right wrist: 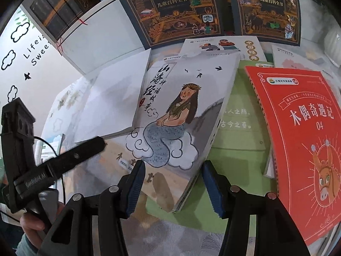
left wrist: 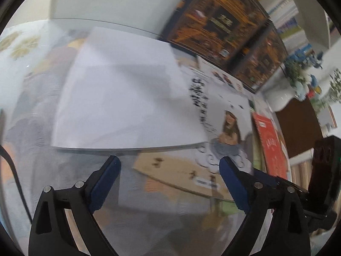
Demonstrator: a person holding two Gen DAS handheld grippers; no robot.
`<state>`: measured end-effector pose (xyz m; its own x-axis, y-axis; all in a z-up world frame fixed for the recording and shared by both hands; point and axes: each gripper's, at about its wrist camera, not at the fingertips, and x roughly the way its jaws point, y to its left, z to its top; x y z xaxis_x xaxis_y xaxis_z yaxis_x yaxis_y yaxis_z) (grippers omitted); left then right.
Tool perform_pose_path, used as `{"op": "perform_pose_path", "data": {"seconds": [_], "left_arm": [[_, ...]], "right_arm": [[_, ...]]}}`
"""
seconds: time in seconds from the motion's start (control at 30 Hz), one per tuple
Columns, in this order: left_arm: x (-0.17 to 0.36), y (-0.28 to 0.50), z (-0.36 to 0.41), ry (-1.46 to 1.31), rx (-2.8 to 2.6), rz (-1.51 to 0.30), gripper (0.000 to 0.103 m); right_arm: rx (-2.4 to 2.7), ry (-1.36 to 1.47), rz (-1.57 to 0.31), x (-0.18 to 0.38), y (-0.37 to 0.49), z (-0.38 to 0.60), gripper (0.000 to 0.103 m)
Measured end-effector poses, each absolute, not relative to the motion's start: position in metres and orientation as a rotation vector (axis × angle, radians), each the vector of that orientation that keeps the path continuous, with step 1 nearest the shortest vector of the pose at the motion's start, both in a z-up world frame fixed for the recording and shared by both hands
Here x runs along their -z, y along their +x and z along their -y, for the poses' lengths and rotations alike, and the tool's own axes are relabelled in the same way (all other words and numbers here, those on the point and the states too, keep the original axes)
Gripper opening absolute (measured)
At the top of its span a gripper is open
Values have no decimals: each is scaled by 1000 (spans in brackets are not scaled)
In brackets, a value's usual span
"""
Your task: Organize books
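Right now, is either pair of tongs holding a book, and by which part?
Neither holds anything. The right tongs stand open at the mermaid book's near corner, and the left tongs are open.

The left black plastic two-finger gripper [left wrist: 169, 166] carries dark blue ribbed pads [left wrist: 104, 181] on angular arms with triangular cut-outs and round silver screws. The right black plastic two-finger gripper [right wrist: 173, 171] matches it, its blue pads [right wrist: 213, 189] saw-toothed along the edge. White lettering, too small to read surely, marks the left tool's body, and a thin black cable [right wrist: 60, 170] loops beside it. A light grey-blue sleeve cuff [right wrist: 26, 244] shows at the hand [right wrist: 32, 221].
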<state>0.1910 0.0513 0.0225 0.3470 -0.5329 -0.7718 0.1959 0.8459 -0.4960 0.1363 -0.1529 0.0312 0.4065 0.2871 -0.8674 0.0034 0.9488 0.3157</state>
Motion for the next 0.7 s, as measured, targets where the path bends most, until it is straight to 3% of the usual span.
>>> {"op": "perform_pose_path", "data": {"seconds": [0.4,0.63,0.7], "left_arm": [[-26,173,-43,-430,539,-1146,94],[-32,134,-10,-392,648,-1188,93],[-31,122,-8,-417,672,-1204,92]], "right_arm": [[-183,237,-1136,-35,127,160,54],[-218,102,-1073,-65,92,158,54],[-241,92,-1099,-64,80,158,47]]}}
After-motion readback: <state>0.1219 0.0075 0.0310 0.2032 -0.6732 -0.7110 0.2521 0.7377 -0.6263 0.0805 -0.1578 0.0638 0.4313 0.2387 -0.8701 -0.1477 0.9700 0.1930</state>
